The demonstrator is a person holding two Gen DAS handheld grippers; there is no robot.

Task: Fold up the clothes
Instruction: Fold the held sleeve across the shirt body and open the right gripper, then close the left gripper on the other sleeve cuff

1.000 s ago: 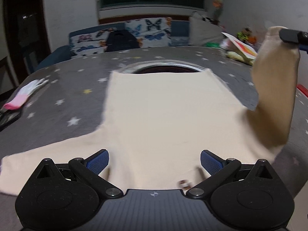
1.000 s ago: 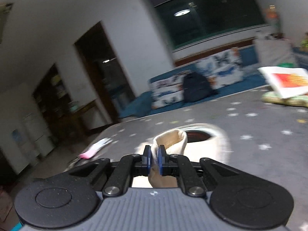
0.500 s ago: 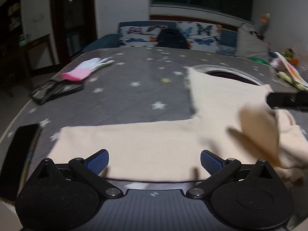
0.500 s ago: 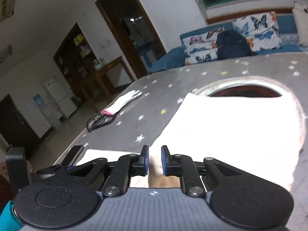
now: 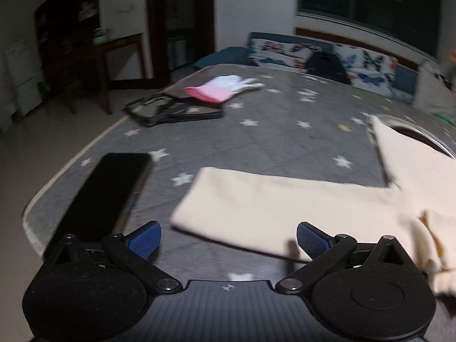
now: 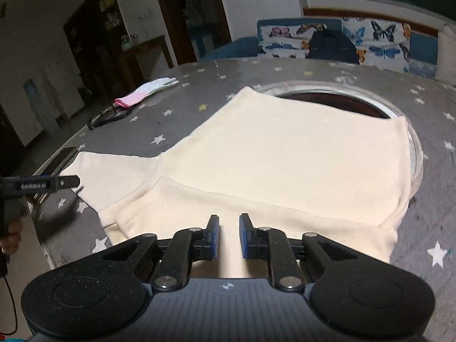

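I had the cream long-sleeved top [image 6: 285, 154] spread flat on the star-patterned grey worktop [image 6: 182, 114], its far hem overlapping the round opening [image 6: 336, 102] set into the surface at about one o'clock in the right wrist view. One sleeve [image 6: 256, 208] lay folded across the body toward the middle, which I judged was the first fold made. My right claw [image 6: 227, 235] sat low over that folded sleeve with its blue pads [image 6: 214, 236] parted by a narrow gap; cloth showed through the gap, but I saw no fabric pinched, so I read it as slightly open and holding nothing. The left claw [image 5: 228, 240] was spread wide and empty, pointed at the other sleeve [image 5: 270, 202], which ran straight out from the body toward nine o'clock and lay flat, its cuff end nearest the worktop's edge. I judged I was lining that claw up on the cuff so the second sleeve could be carried over to match the first. The left view was smeared, so I could not tell whether the pads touched the cloth. A dark phone [image 5: 105, 193] lay just beside the cuff at about ten o'clock, close enough to get snagged if I dragged the sleeve instead of lifting it. A white-and-pink glove [image 5: 222, 88] and a black strap [image 5: 173, 111] sat well apart, at about eleven o'clock.
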